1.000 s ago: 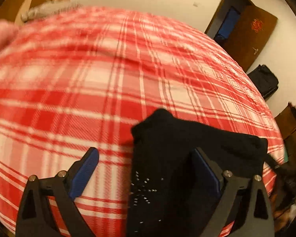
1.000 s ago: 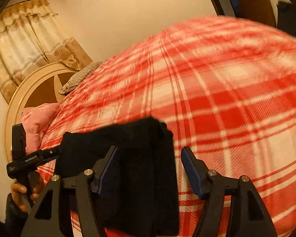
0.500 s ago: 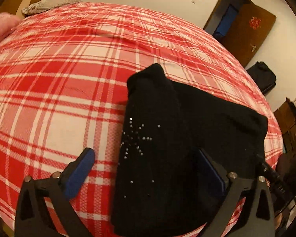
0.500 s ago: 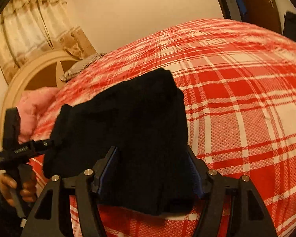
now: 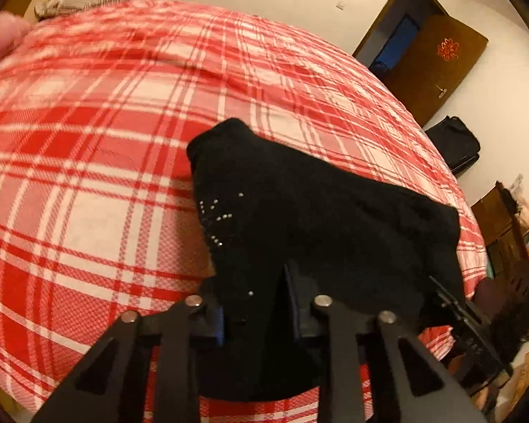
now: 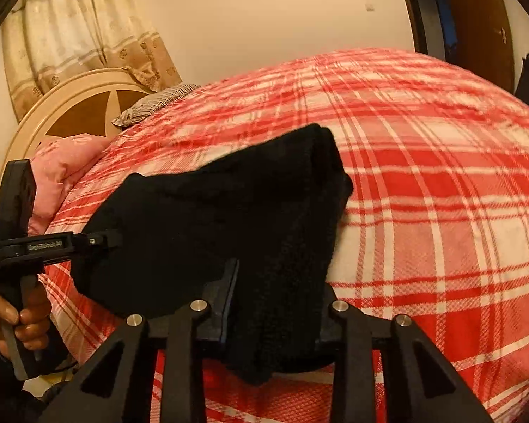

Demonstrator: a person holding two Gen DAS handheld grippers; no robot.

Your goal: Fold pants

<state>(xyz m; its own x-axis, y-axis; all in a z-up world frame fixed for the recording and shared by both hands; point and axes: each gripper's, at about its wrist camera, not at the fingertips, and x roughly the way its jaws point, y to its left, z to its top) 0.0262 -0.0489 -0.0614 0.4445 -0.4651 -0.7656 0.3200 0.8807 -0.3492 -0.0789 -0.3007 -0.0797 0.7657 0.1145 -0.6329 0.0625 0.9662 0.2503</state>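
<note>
Black pants (image 5: 310, 204) with a small rhinestone star lie folded near the front edge of the bed with the red and white plaid cover (image 5: 105, 134). My left gripper (image 5: 254, 299) is shut on their near left corner, cloth bunched between the blue pads. In the right wrist view the same pants (image 6: 229, 211) fill the lower middle, and my right gripper (image 6: 275, 303) is shut on their near right corner. The left gripper's body (image 6: 53, 243) shows there at the far left, held by a hand (image 6: 14, 320).
A pink quilt (image 6: 67, 165), a grey pillow (image 6: 155, 105) and a round headboard (image 6: 70, 105) stand at the bed's head. A brown door (image 5: 437, 67) and a black bag (image 5: 455, 141) are beyond the bed's right side.
Both grippers were open around the pants half a second ago; now both have shut on the near edge. The cloth is drawn up toward the cameras.
</note>
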